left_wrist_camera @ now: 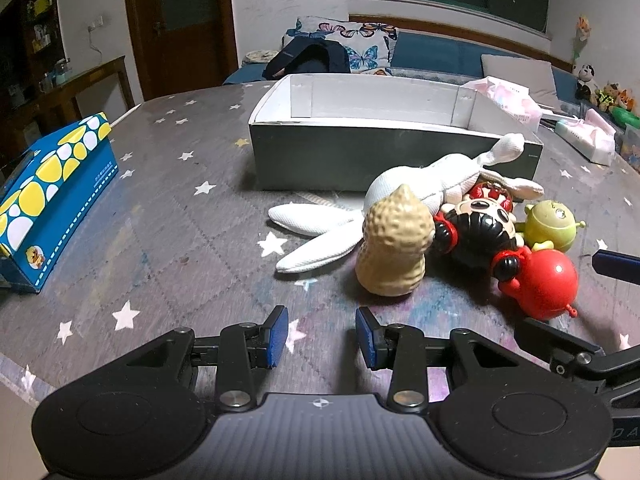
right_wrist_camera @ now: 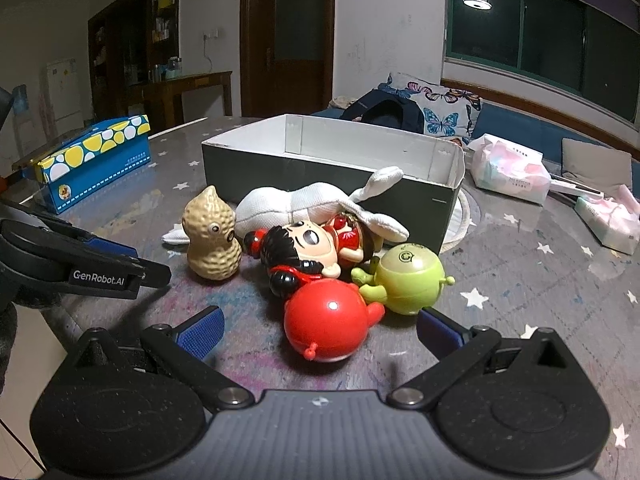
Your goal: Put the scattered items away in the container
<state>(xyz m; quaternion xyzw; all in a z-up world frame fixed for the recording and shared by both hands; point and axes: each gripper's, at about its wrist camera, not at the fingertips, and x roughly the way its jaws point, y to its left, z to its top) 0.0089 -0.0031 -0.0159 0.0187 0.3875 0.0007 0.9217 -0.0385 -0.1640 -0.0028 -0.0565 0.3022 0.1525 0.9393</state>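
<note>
Star-print table [left_wrist_camera: 168,216], empty box [left_wrist_camera: 360,152] behind toy pile. Both grippers spread, empty; right gripper [right_wrist_camera: 320,326] nr red round toy [right_wrist_camera: 326,320]: prob hard, slick plastic; grip across widest part.

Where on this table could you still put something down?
Bare tabletop lies between the blue tissue box and the container. Crowded: peanut toy, plush, doll, red toy, green toy in front of it.

Dark window [right_wrist_camera: 540,28], wooden door [right_wrist_camera: 288,40], blue sofa [left_wrist_camera: 440,56]
</note>
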